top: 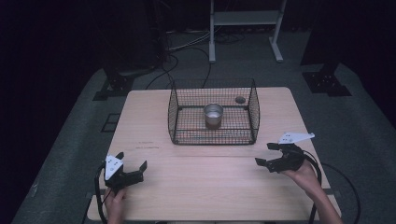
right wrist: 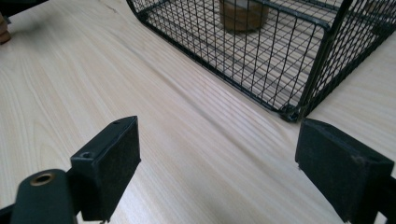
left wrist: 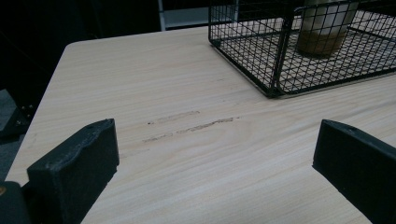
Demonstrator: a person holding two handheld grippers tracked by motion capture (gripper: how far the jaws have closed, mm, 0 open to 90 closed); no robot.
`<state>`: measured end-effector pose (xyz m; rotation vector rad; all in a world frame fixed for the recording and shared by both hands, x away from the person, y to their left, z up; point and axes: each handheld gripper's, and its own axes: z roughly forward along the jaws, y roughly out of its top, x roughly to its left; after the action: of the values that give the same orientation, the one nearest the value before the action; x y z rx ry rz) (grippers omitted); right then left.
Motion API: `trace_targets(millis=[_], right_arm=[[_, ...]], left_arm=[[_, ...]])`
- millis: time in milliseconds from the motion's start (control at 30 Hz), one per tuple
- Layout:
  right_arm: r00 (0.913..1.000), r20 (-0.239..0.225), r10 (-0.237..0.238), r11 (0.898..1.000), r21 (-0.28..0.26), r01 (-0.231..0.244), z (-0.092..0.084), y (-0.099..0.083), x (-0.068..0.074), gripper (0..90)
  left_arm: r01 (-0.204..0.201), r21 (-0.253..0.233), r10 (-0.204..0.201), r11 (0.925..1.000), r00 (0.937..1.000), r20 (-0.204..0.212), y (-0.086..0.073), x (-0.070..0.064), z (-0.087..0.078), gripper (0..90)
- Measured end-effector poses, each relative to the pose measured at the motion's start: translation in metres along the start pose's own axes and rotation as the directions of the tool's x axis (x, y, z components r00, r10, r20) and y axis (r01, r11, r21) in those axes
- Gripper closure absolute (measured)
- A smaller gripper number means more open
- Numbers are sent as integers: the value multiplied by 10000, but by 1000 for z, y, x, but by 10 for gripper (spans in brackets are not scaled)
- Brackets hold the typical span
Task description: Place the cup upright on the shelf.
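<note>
My left gripper (top: 131, 169) and right gripper (top: 266, 154) both rest spread wide, holding nothing, near the front of the pale wooden table (top: 196, 186). Well ahead between them, the round metal cup (top: 213, 115) stands upright inside the black wire basket (top: 173, 116).

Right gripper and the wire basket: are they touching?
Apart. In the high view, bare table lies between the right gripper and the basket; its own view shows open fingers short of the basket corner.
</note>
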<state>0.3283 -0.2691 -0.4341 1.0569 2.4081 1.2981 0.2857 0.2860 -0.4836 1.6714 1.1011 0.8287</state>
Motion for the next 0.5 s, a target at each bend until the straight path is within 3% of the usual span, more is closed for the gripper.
trace_targets(millis=[500], right_arm=[[10000,7,-28,10000,21,28,1,-19,12,132]], left_arm=[[-7,7,7,10000,10000,-16,0,0,0,0]])
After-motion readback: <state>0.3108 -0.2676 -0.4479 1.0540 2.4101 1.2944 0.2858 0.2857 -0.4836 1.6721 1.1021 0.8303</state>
